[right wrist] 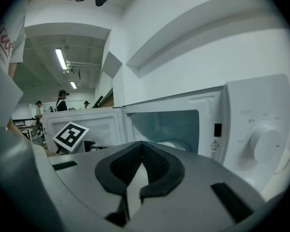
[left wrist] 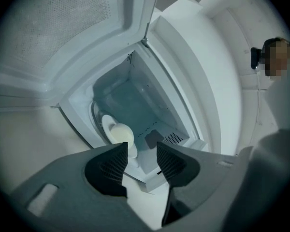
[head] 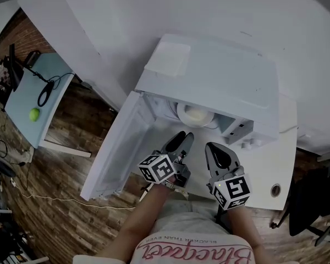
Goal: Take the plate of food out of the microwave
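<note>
Two grippers wait at the open microwave, plate inside.

Nearest the head camera, the left gripper [head: 182,138] and the right gripper [head: 213,148] sit side by side, pointing toward 12 o'clock at the microwave [head: 220,76], neither touching it. The microwave's door [head: 121,147] hangs open toward 8 o'clock. The plate [head: 195,114] of pale food lies inside the cavity, just beyond the left gripper at 12 o'clock. In its own view the left gripper [left wrist: 141,149] has its jaws moderately apart with nothing between them, and the plate [left wrist: 117,132] shows past its left jaw. The right gripper [right wrist: 142,145] has its jaw tips pressed together, empty. A knob [right wrist: 266,141] sits at its 3 o'clock.
</note>
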